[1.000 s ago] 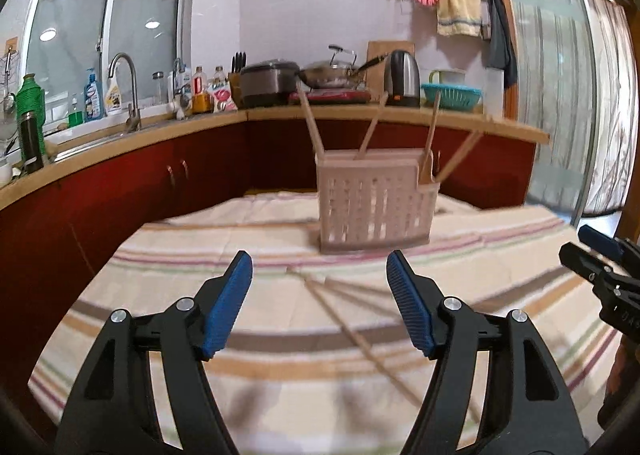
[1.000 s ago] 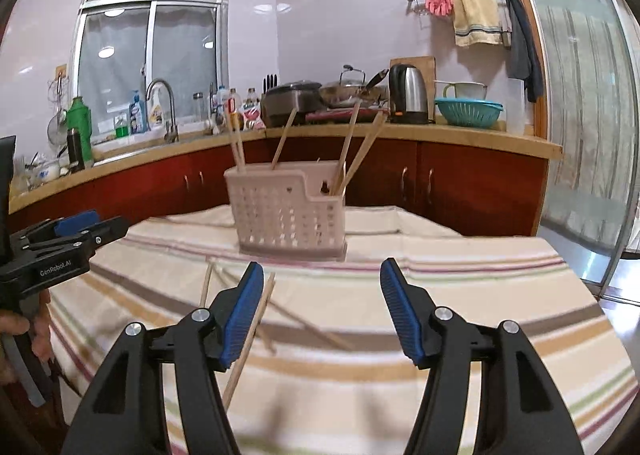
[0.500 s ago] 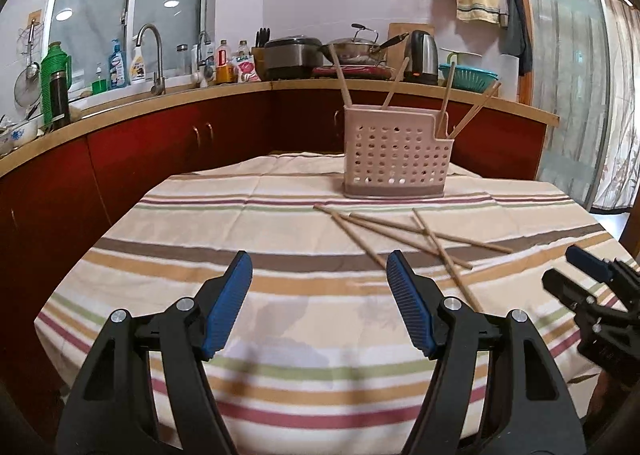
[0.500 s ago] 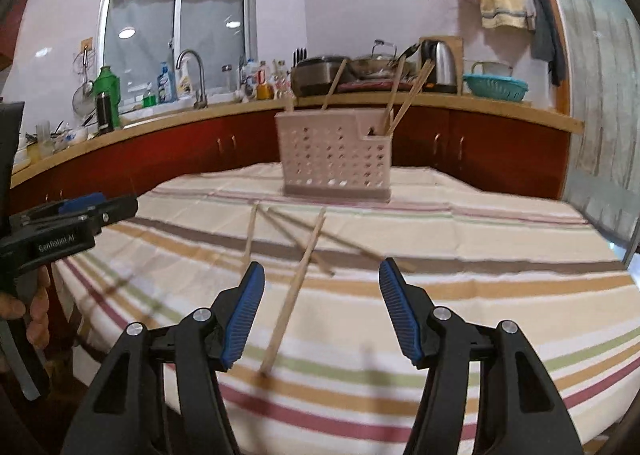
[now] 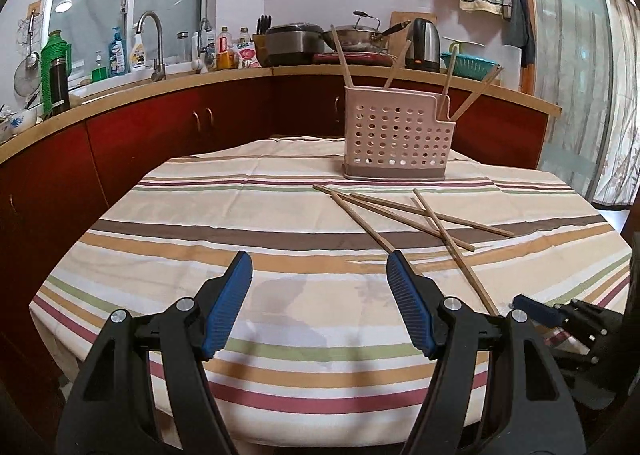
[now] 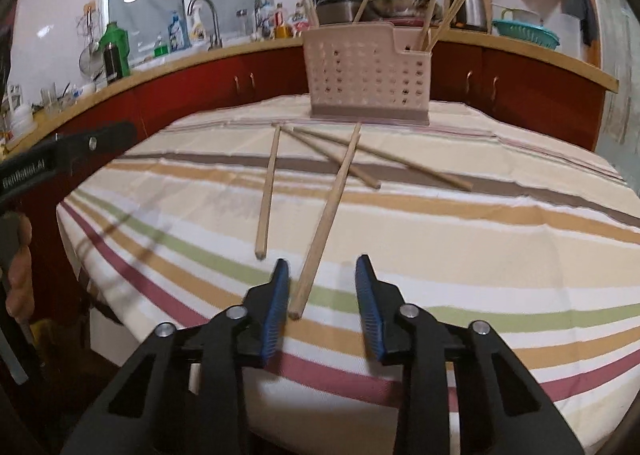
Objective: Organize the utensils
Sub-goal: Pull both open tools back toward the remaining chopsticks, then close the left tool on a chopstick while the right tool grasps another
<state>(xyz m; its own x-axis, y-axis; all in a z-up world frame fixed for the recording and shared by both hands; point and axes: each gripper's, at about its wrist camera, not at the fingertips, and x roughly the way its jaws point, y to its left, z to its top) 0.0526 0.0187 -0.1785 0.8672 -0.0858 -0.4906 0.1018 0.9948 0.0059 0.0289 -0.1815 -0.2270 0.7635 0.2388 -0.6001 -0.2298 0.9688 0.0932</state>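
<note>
A pink perforated utensil holder (image 5: 396, 139) (image 6: 364, 75) stands at the far side of the striped tablecloth (image 5: 240, 239), with several wooden chopsticks upright in it. Several more chopsticks (image 5: 400, 215) lie crossed on the cloth in front of it. My right gripper (image 6: 322, 261) is low over the near edge and its jaws are closing. The near end of one long chopstick (image 6: 332, 207) lies between them, close beside the left pad (image 6: 276, 303), and the right pad stands apart from it. My left gripper (image 5: 319, 259) is open with nothing between its fingers.
A second loose chopstick (image 6: 268, 191) lies just left of the right gripper. A red cabinet run with a wooden counter (image 5: 240, 75) curves behind the table, carrying a sink tap, bottles, pots and a kettle. A hand (image 6: 18, 279) holds the left gripper at the table's left.
The right gripper has sunk toward the table and come up to a chopstick's near end, and its jaws have narrowed. The left gripper dropped lower early on, then held still, open throughout.
</note>
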